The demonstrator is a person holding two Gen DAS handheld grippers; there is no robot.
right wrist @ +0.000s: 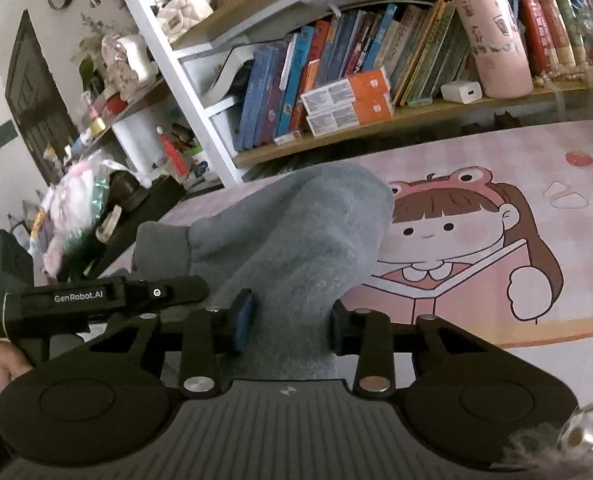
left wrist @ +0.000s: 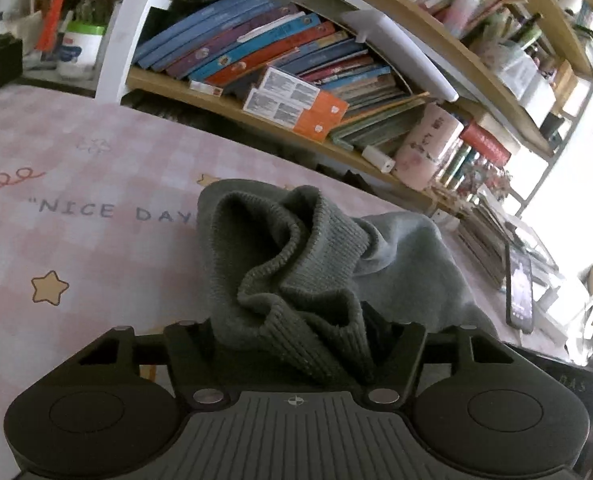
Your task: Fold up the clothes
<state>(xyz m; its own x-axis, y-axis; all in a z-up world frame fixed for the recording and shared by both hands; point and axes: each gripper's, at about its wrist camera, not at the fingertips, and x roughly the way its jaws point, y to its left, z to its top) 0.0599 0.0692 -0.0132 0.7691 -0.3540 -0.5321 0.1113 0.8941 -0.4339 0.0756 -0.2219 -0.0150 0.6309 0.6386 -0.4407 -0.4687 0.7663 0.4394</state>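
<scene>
The grey garment hangs bunched between the two grippers above the pink counter; in the left wrist view its ribbed hem or cuff is crumpled into deep folds, with smoother fleece trailing off behind to the right; in the right wrist view the same cloth rises as a soft hump and narrows toward the fingers.

The left gripper has its jaws drawn in on the ribbed edge, which fills the gap between them; the right gripper is partly closed, the cloth pinched between its blue pad and the opposite finger; both appear to hold it.

As for progress, no flat, squared fold shows anywhere; the garment is lifted and rumpled, so I judge the folding unfinished; whether this is a spreading-out or a fold being carried over, the views do not settle.

Its long axis seems to run away from both cameras toward the bookshelf, the gripped edge nearest, the far end drooping onto the counter; which end is collar or hem I cannot tell.
</scene>
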